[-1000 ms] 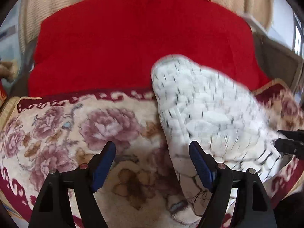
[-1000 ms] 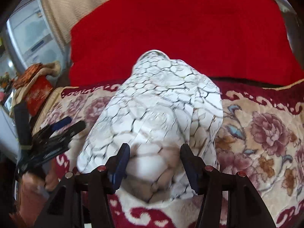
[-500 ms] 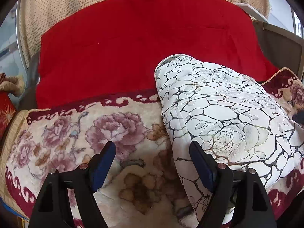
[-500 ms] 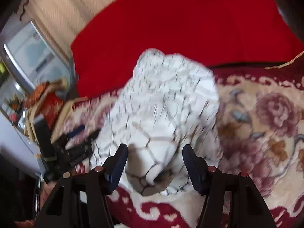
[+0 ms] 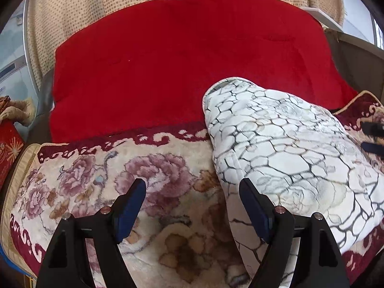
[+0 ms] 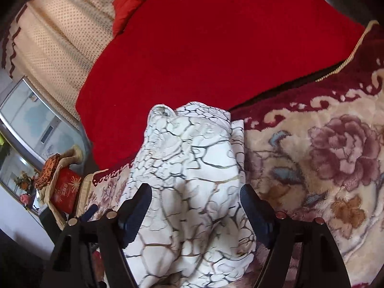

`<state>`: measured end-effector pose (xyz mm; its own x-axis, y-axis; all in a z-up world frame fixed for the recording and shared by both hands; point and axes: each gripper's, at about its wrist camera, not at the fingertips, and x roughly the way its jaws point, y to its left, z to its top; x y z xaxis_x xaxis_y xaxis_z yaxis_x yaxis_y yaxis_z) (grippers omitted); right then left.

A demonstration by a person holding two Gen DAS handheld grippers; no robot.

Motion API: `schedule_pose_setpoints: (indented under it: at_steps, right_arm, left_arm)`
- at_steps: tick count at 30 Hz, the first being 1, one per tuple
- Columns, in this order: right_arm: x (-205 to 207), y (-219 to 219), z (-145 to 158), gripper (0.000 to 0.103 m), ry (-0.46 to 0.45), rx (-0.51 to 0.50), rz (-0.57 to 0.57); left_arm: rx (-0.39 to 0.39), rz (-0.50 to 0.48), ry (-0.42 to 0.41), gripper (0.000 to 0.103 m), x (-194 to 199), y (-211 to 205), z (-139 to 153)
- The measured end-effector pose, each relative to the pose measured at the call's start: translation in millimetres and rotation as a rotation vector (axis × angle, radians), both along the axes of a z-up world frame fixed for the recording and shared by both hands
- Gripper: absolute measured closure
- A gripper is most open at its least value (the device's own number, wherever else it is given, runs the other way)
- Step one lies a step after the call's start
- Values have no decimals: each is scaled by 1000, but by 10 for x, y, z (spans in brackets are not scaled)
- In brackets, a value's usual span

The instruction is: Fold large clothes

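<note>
Left black two-finger gripper with blue pads (image 5: pixel 192 206) angled downward, jaws spread wide, nothing pinched between them. Right black two-finger gripper with blue pads (image 6: pixel 195 206) likewise tilted down, jaws opening, white crackle-patterned cloth (image 6: pixel 192 168) lying loose between the pads.

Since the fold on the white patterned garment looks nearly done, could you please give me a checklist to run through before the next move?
1. Left claw free of cloth: ok, open, only its right finger lies along the garment's edge.
2. Right claw released: not ok yet, jaws are opening with the white patterned garment between them.
3. Garment bundled compactly on the floral blanket: ok.
4. Garment's far end clear of the red blanket: not ok, it overlaps.
5. Layers underneath lying flat: cannot tell.
</note>
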<state>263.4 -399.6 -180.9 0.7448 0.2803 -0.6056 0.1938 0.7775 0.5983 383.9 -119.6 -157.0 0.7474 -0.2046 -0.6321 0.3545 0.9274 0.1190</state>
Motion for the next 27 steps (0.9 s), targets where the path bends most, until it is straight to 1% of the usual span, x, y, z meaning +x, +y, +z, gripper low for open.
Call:
schedule_pose_setpoints:
  at_steps: [5, 9, 12, 14, 16, 19, 21, 22, 25, 27]
  right_arm:
    - [-13, -64, -88, 24, -3, 13, -8]
    - [-7, -81, -115, 24, -4, 9, 18]
    - [-1, -94, -131, 23, -10, 6, 40]
    - [21, -125, -165, 22, -9, 16, 59]
    - [45, -152, -207, 22, -1, 15, 76]
    - [67, -196, -293, 22, 11, 36, 105]
    - [74, -209, -327, 22, 15, 43, 120]
    - [78, -220, -344, 22, 12, 48, 128]
    - [96, -249, -391, 22, 5, 94, 142]
    - [128, -254, -446, 22, 12, 120, 154]
  left_arm:
    - [-9, 14, 0, 23, 75, 24, 9]
    - [-17, 6, 5, 23, 130, 24, 26]
    - [-49, -55, 48, 22, 186, 27, 47]
    - [-107, -97, 78, 22, 218, 66, 82]
    - [-190, -156, 127, 20, 261, 118, 120]
    - [-316, -262, 230, 18, 338, 164, 125]
    - [-361, -304, 287, 17, 382, 148, 83]
    - [-384, -328, 333, 17, 414, 115, 35]
    - [-412, -349, 422, 17, 501, 18, -97]
    - [-431, -364, 465, 17, 551, -38, -159]
